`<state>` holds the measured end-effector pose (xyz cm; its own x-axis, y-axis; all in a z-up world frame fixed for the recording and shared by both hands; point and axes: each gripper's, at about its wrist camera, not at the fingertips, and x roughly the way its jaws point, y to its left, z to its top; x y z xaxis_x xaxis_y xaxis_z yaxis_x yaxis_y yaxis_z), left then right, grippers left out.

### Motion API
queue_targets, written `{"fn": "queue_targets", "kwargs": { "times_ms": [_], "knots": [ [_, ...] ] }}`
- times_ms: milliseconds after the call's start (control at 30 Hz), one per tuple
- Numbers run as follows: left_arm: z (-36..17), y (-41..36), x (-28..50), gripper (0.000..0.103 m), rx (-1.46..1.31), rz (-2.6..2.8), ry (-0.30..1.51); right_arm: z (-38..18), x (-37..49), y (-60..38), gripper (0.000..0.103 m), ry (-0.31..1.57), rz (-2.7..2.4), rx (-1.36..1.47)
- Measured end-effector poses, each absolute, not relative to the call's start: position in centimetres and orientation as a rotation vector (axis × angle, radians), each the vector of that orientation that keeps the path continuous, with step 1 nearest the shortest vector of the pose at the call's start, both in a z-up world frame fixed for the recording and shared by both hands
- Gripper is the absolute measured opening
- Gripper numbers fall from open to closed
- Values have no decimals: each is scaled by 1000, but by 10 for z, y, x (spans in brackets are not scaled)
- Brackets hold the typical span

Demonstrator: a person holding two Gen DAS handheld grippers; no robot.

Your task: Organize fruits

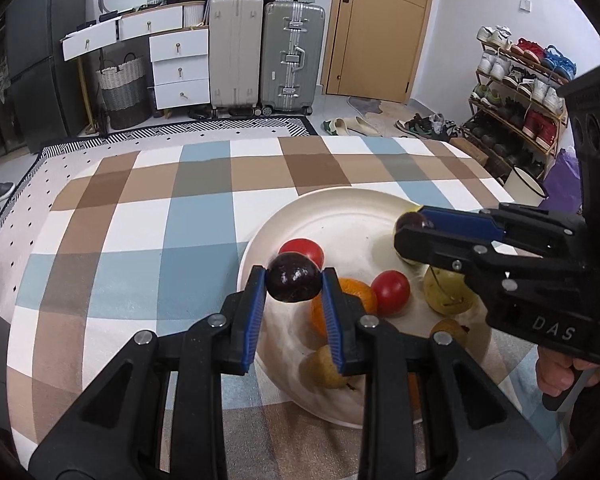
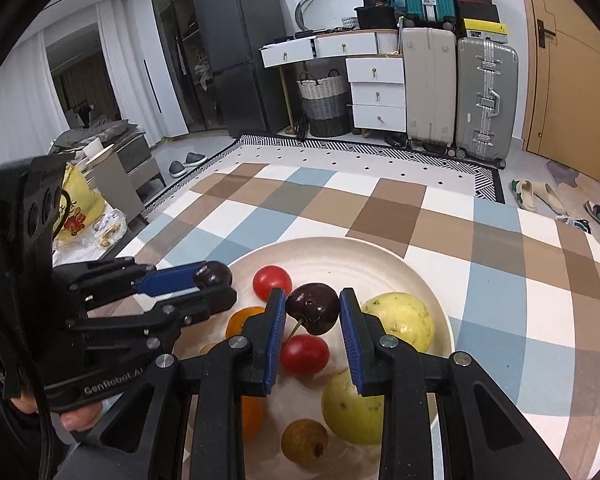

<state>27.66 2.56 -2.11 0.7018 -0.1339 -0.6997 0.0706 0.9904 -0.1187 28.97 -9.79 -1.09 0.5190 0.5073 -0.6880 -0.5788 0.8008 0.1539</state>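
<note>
Each claw is clenched on a dark cherry: left claw [image 1: 294,283], right claw [image 2: 312,309]. Both cherries are held above the plate [image 1: 340,204], evidently for deposit among the gathered fruit.

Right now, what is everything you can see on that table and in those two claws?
plate: one, cream, on the checked tablecloth
tablecloth: one, blue, brown and white checks, covering the table
red tomatoes: two, red, on the plate, one farther back, one nearer the middle
oranges: at least one, orange, on the plate, partly behind the claws
yellow-green fruits: two, on the plate's right side
small brown fruits: two, at the plate's near edge
dark cherries: two, dark purple, one in each claw, held above the plate
left claw: black with blue pads, shut on a cherry
right claw: black with blue pads, shut on a cherry
hand: one, holding the right claw's handle
</note>
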Motion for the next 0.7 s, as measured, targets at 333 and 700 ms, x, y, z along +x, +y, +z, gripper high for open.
{"fn": "queue_targets", "kwargs": {
  "times_ms": [333, 700],
  "knots": [
    [-17, 23, 271, 26, -77, -113, 775, -5, 288, -106, 30, 760, 651, -82],
    [16, 23, 216, 102, -77, -84, 656, 28, 242, -151, 102, 675, 612, -43]
  ]
}}
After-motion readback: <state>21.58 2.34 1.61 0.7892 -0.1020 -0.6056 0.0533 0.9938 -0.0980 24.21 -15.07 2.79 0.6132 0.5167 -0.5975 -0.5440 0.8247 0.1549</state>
